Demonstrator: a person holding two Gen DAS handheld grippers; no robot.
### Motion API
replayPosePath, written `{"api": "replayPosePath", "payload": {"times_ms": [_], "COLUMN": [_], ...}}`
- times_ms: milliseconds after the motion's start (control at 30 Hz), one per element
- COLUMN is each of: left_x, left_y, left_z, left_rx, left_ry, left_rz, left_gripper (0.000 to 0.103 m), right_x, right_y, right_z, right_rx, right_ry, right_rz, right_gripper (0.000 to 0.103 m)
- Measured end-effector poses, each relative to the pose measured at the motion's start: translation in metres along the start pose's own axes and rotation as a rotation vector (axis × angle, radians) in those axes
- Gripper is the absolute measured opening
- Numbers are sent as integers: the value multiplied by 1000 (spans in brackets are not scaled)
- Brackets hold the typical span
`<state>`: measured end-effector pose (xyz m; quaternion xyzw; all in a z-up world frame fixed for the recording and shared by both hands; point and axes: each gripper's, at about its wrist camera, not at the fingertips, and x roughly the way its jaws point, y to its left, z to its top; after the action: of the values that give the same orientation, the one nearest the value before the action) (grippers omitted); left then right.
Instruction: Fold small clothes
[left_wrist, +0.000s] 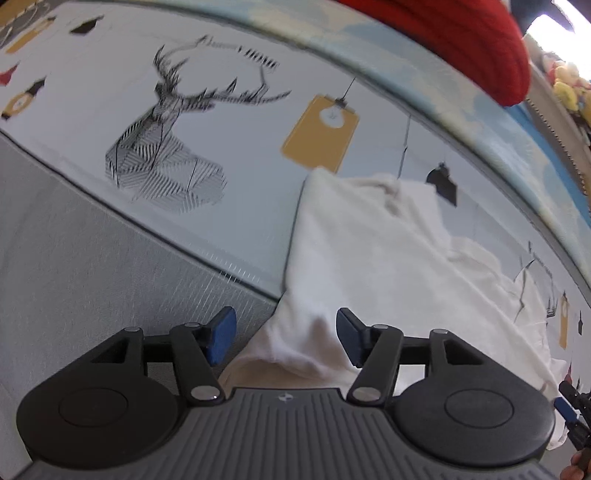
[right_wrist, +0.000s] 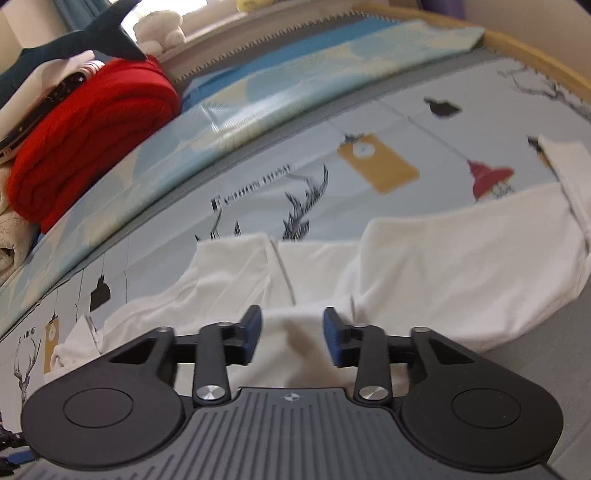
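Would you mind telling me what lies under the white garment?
The white garment lies on a printed bedsheet with deer heads and yellow tags, and its near edge reaches the grey fabric. The print directly beneath it is covered, so anything else under it cannot be seen.

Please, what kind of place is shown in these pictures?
Probably a bedroom at home: the work surface looks like a bed with a pale printed deer-pattern sheet, a folded red knitted blanket beside it, and a dark blue plush shark toy behind.
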<state>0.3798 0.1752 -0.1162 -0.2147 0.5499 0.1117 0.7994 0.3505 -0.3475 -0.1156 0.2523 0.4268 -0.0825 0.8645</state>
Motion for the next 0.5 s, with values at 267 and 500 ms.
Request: {"api": "replayPosePath", "payload": {"times_ms": [267,500], "left_x": [11,16], "left_y": [2,-3], "left_z": [-5,-8], "left_rx": [37,117], "left_ry": [15,-5], "left_rz": [30,78], "left_gripper": [65,50], "right_x": [6,11], "right_y": [4,10], "right_z": [-5,-9], "right_rx": [22,7], "right_ry": [20,33], "right_rz": [-3,-1], "right_gripper": [41,41]}}
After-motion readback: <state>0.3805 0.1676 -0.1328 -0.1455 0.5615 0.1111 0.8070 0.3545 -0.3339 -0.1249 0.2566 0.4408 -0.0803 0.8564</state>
